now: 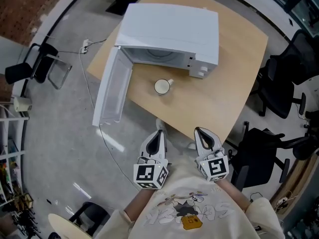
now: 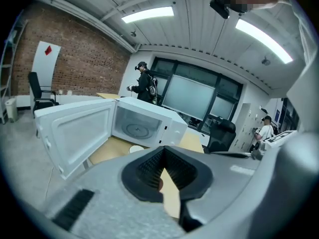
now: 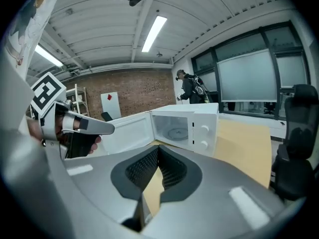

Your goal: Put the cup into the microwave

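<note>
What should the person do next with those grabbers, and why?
Probably move the right gripper forward toward the cup, opening its jaws: the cup stands untouched on the table before the open microwave, while this and the left gripper hang short of it, shut and empty.

Left gripper (image 1: pixel 160 132) beside right gripper (image 1: pixel 199 130) (fingers (image 2: pixel 148 167) together)

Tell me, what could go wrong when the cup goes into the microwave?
1. The left gripper and right gripper both have shut jaws. If neither opens in time, it might knock the cup over instead of grabbing it.
2. The microwave has its open door hanging out past the table edge, so a gripper could bump it.
</note>
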{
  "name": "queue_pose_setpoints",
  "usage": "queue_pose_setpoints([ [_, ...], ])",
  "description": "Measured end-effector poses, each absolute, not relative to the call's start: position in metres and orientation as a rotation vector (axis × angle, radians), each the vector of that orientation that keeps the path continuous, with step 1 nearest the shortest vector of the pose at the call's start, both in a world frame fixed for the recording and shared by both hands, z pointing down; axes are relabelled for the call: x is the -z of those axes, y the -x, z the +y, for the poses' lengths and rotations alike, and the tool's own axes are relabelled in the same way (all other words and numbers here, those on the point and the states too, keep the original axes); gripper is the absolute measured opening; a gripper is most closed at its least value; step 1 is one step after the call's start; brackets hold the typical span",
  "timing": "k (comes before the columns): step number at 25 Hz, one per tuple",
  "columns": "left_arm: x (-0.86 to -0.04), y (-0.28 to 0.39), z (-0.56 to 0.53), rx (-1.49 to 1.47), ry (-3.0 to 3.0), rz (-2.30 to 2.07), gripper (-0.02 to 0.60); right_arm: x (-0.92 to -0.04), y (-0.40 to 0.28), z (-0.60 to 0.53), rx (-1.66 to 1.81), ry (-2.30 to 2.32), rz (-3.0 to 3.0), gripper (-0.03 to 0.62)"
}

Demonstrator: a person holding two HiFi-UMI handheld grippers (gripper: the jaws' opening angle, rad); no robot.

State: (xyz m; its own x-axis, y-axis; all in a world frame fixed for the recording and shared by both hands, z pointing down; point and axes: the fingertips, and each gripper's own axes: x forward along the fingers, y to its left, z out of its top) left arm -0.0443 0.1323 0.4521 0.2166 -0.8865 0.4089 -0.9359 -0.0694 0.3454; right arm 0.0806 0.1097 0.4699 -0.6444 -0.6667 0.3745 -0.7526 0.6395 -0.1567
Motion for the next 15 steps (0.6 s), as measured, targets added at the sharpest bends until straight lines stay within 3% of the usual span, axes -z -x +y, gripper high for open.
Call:
queue_pose_setpoints([
  [8, -0.441, 0.096, 0.064, -0.16, -2.085, -1.571, 0.005, -0.446, -0.012, 0.049, -0.383, -1.168, -2.571, 0.006],
  [15, -0.503, 0.087, 0.021, -0.394, -2.236, -1.52, 0.392, -0.45, -0.032, 0.025, -0.424, -1.235, -2.511, 0.006],
])
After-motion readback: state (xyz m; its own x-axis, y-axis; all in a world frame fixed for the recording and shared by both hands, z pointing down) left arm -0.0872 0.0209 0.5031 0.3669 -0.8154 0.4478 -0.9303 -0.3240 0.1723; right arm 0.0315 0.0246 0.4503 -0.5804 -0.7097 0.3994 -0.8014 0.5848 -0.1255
